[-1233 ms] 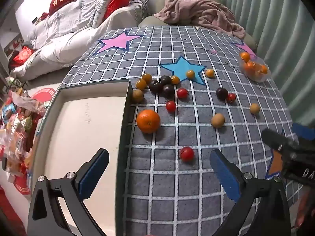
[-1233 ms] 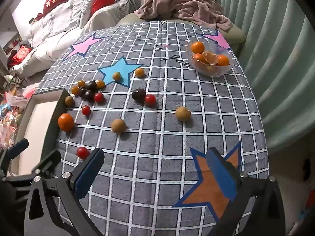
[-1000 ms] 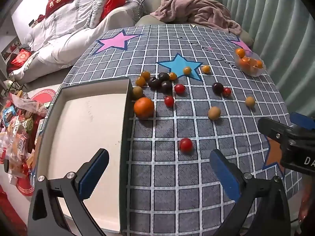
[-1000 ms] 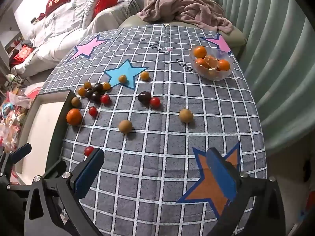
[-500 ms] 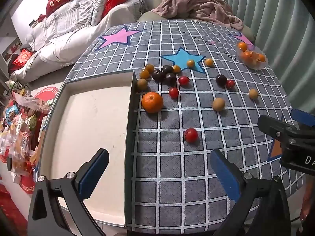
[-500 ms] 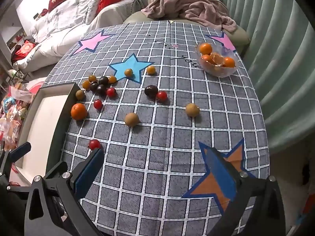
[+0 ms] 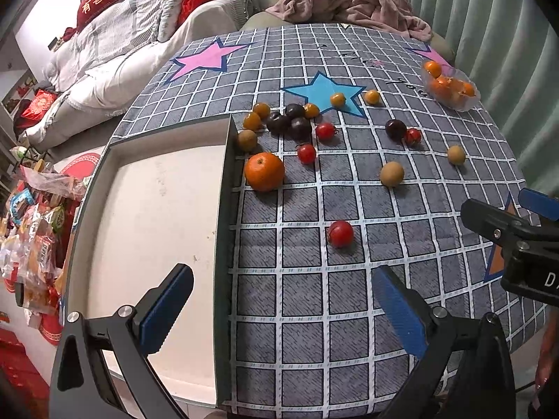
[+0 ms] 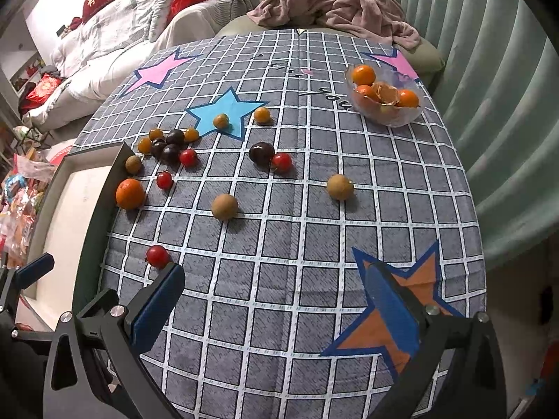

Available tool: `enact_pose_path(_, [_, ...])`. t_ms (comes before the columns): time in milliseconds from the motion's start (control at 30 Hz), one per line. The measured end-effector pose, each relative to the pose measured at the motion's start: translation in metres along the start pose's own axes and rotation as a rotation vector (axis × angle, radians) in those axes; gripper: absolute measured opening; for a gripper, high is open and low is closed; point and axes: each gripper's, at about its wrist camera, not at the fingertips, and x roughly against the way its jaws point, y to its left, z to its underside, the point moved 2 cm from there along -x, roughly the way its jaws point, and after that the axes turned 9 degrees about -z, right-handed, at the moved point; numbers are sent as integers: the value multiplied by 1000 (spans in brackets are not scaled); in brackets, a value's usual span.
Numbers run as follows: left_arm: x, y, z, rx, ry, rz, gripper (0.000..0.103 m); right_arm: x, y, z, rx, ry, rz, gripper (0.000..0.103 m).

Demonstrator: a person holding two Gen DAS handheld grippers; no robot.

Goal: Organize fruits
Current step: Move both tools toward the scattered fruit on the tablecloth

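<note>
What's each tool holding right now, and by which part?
Nothing. Left tool and right tool are both open above the table, no fruit between their fingers.

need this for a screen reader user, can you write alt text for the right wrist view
The open right gripper hovers over a grey checked tablecloth strewn with small red, dark, tan and orange fruits, holding nothing. A shallow tray sits at the left edge beside a mandarin, and a glass bowl of oranges stands far right.

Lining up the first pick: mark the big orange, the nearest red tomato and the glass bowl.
big orange (image 7: 264, 171), left wrist view, centre of peel
nearest red tomato (image 7: 340, 233), left wrist view, middle
glass bowl (image 8: 398, 118), right wrist view, front wall
</note>
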Motion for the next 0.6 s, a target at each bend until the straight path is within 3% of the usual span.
enact_pose_path(600, [-17, -6, 4, -14, 43, -8, 103, -13, -13, 6, -25, 20, -14, 103])
